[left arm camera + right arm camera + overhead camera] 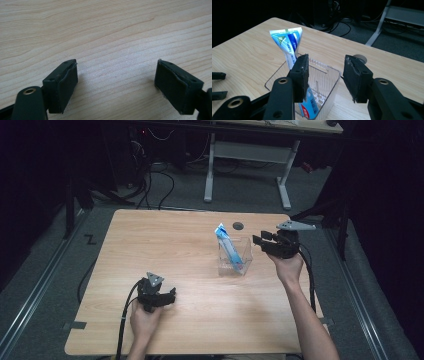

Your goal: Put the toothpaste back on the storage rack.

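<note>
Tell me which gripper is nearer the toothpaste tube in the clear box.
Right. The right gripper hangs just beside the clear box holding the toothpaste tube, jaws open and empty. The left gripper rests far off near the table's front edge.

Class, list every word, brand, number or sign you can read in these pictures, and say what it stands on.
Nothing can be read.
Toothpaste tube in the clear plastic box: blue, green and red print, too blurred to read.
Floor left of the table: a dark Z-shaped mark, not clearly a letter.
</note>
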